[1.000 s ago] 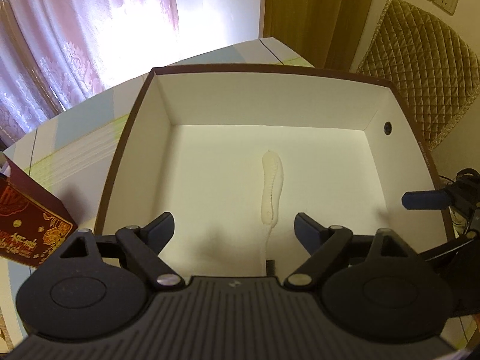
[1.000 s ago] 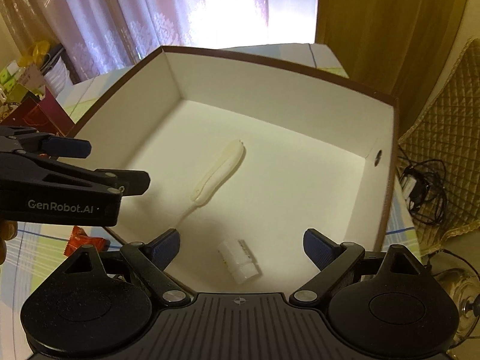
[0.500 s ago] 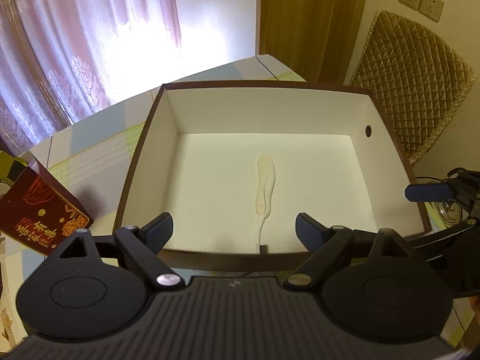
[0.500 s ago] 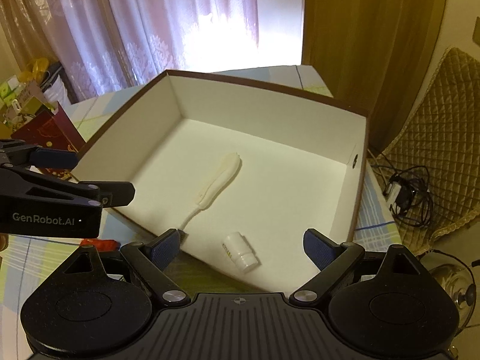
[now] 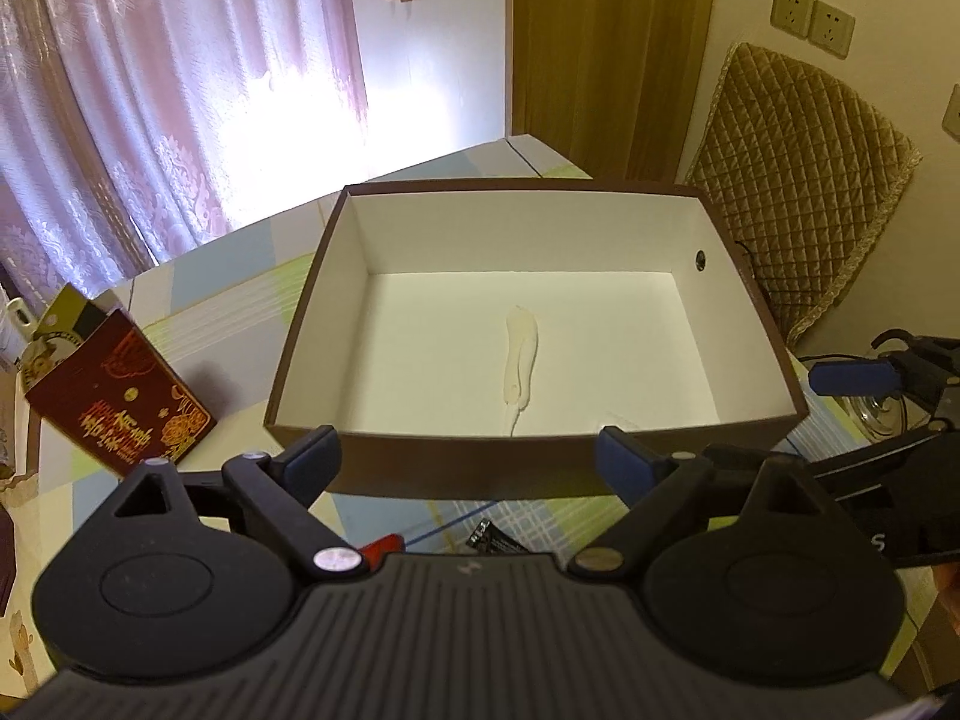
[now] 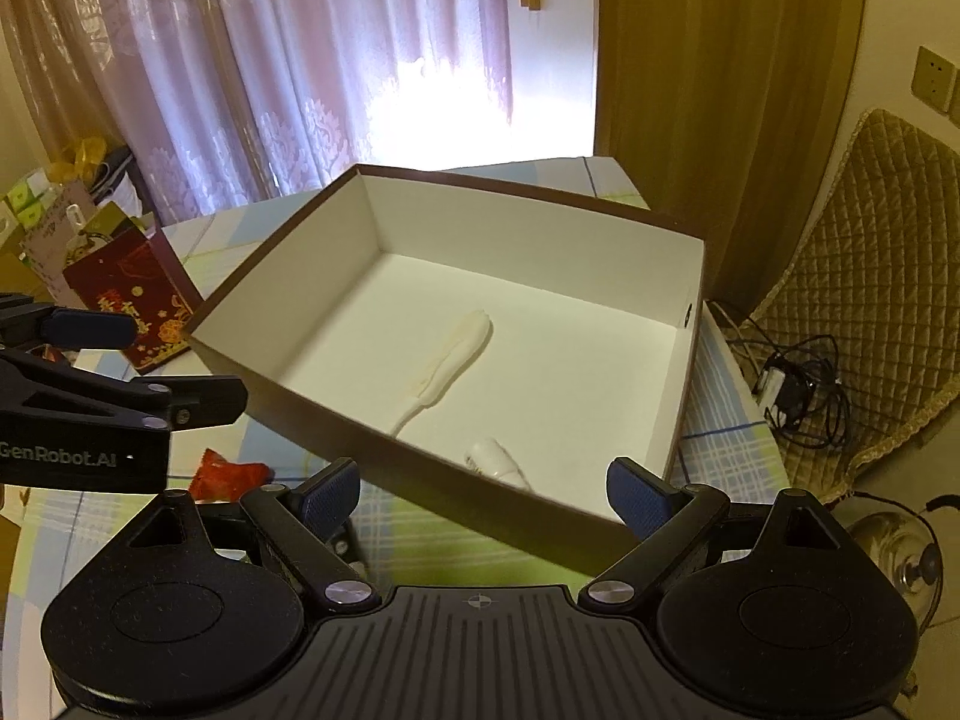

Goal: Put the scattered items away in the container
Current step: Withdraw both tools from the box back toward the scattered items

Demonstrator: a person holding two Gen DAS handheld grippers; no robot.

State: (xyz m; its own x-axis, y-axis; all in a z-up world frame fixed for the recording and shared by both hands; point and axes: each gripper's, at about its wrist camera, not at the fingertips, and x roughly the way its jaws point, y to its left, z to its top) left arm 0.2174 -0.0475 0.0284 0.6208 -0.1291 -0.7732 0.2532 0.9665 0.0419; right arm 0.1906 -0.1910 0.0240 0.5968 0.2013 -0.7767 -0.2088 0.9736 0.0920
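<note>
Presently both grippers, left and right, are held wide and empty before the box; a white feather lies inside, a small bottle at its 5 o'clock.

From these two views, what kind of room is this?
Probably a home room, living or dining: sheer lace curtains over a bright window, a quilted chair cover, and a table with a checked cloth holding the box.

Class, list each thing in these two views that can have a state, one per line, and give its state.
Left gripper: open, holding nothing.
Right gripper: open, holding nothing.
Box: open on top, no lid on it.
White feather: lying flat inside the box.
Small white bottle: on its side inside the box.
Red wrapper: on the table, outside the box.
Red gift bag: standing beside the box.
</note>
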